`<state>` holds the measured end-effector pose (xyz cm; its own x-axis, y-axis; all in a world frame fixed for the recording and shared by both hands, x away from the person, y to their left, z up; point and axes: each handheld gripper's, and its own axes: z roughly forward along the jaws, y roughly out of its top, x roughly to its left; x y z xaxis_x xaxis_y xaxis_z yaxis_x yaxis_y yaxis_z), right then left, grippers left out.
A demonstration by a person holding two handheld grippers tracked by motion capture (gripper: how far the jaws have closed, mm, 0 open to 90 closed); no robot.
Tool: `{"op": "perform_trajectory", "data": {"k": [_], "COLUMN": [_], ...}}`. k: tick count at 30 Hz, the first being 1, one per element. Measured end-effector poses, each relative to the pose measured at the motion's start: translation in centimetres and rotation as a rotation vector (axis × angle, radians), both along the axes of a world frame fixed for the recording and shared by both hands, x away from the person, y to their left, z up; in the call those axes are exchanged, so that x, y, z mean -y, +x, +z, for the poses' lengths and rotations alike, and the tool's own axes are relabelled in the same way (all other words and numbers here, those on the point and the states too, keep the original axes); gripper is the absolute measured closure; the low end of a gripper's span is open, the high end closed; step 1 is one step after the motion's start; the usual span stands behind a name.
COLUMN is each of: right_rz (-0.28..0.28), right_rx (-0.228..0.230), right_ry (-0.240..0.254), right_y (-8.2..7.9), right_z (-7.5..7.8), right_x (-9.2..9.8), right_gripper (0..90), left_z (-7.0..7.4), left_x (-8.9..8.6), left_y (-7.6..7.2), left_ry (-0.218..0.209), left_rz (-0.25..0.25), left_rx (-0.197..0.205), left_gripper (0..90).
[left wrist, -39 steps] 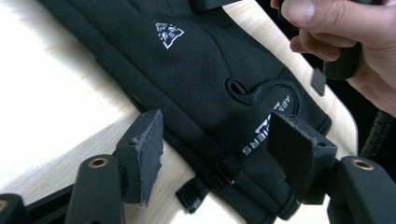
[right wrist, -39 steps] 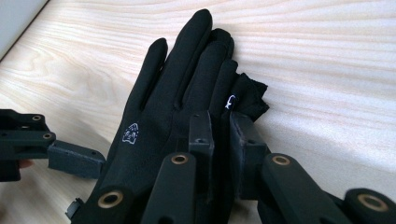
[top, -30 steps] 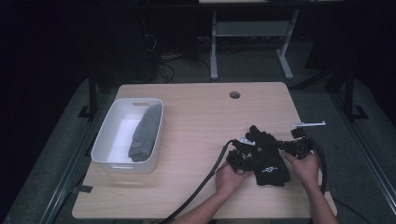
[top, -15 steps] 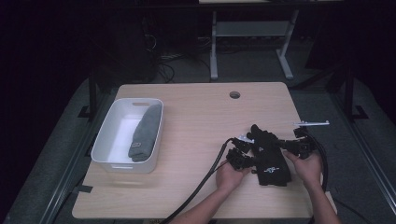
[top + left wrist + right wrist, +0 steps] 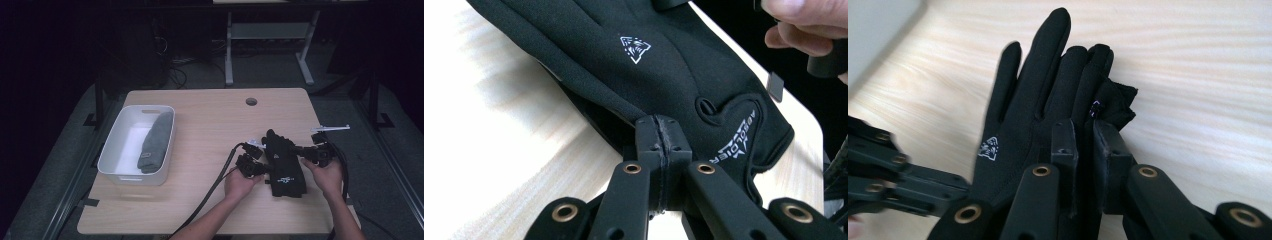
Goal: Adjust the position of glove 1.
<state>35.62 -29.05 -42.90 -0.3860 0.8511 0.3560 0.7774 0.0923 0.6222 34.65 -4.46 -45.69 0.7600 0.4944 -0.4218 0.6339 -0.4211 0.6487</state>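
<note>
Black glove (image 5: 285, 165) flat on the wooden table (image 5: 210, 125), near right part, fingers pointing to the far side, cuff toward the near edge. White logo on the back, white lettering near the cuff.

Left hand (image 5: 240, 182) in from the near edge, forearm angled up and right, wrapped around the left gripper (image 5: 263, 169). Gripper lying low and roughly level, pointing right at the glove's left edge. In the left gripper view (image 5: 659, 137): pads pressed together, nipping the glove's side edge; jaws just closed in over the past moment, with glove fabric between them.

Right hand (image 5: 327, 172) in from the near right, forearm running up along the table's right edge, wrapped around the right gripper (image 5: 300, 152). Gripper pointing left at the glove's right edge. In the right gripper view (image 5: 1083, 137): jaws drawn in on the glove's edge, dark fabric pinched between the pads, a folded flap of fabric protruding just past the tips. Left gripper's linkage visible at lower left in that view.

Both hands close together, one on each side of the glove, cables trailing off toward the near edge.

White plastic bin (image 5: 116, 150) on the left part of the table, well apart from the hands, with a grey folded cloth (image 5: 155, 142) lying along its right side. Round cable hole (image 5: 251, 101) in the table's far part.
</note>
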Motion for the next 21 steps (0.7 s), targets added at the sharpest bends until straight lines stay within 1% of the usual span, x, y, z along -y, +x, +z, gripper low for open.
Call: {"op": "perform_trajectory", "data": {"k": [1, 2, 3, 4, 5, 6, 7, 8, 9, 10, 11, 12, 13, 14, 15, 16, 17, 21], "right_rz": [-0.005, -0.015, -0.032, -0.049, -0.059, -0.067, -0.078, -0.09, -0.096, -0.102, -0.109, -0.115, -0.116, -0.123, -0.127, -0.126, -0.126, -0.132], "right_rx": [-0.01, -0.02, -0.025, -0.021, -0.03, -0.03, -0.034, -0.028, -0.025, -0.028, -0.031, -0.025, -0.028, -0.029, -0.033, -0.028, -0.035, -0.043], "right_ry": [-0.014, -0.005, 0.001, 0.0, 0.007, 0.011, 0.009, 0.012, 0.007, -0.006, -0.012, -0.02, -0.021, -0.024, -0.026, -0.023, -0.022, -0.018], "right_y": [0.1, 0.1, 0.0, -0.1, -0.1, -0.2, -0.3, -0.4, -0.5, -0.7, -0.8, -0.9, -1.1, -1.2, -1.3, -1.4, -1.5, -2.0], "right_z": [-0.4, -0.7, -1.1, -1.5, -1.7, -2.0, -2.2, -2.3, -2.3, -2.3, -2.3, -2.3, -2.3, -2.4, -2.4, -2.5, -2.5, -2.4], "right_x": [0.2, 0.3, 0.6, 0.9, 1.0, 1.2, 1.3, 1.3, 1.3, 1.2, 1.1, 1.2, 1.1, 1.0, 1.0, 1.1, 1.1, 0.9], "right_gripper": [80.9, 80.8, 80.9, 80.9, 80.8, 80.9, 80.8, 80.9, 80.8, 80.8, 80.8, 80.8, 80.8, 80.8, 80.8, 80.8, 80.8, 80.6], "left_z": [-0.1, -0.2, -0.3, -0.4, -0.3, -0.3, -0.3, -0.4, -0.5, -0.6, -0.7, -0.6, -0.7, -0.9, -1.1, -1.2, -1.1, -1.0], "left_x": [0.0, 0.0, 0.1, 0.1, 0.2, 0.3, 0.5, 0.7, 0.9, 0.9, 0.8, 0.8, 0.9, 0.9, 1.0, 1.1, 1.1, 0.8], "left_y": [-0.1, -0.2, -0.5, -0.7, -1.0, -1.6, -2.3, -2.9, -3.5, -4.0, -4.6, -5.1, -5.6, -6.0, -6.1, -6.3, -6.3, -6.1], "left_ry": [-0.011, -0.01, -0.015, -0.027, -0.031, -0.039, -0.039, -0.017, -0.002, -0.009, -0.022, -0.02, -0.021, -0.016, -0.009, -0.02, -0.007, 0.009], "left_rz": [0.003, 0.016, 0.009, 0.007, 0.01, 0.017, 0.01, 0.008, 0.006, -0.002, -0.004, 0.002, 0.013, 0.013, 0.011, 0.0, -0.001, 0.014], "left_rx": [-0.014, -0.026, -0.063, -0.088, -0.102, -0.113, -0.122, -0.111, -0.108, -0.114, -0.104, -0.087, -0.085, -0.11, -0.127, -0.134, -0.127, -0.117], "left_gripper": [88.7, 80.6, 66.0, 54.9, 45.1, 37.4, 34.3, 32.4, 29.5, 28.7, 30.1, 33.1, 35.2, 35.7, 34.8, 34.5, 35.7, 37.1]}}
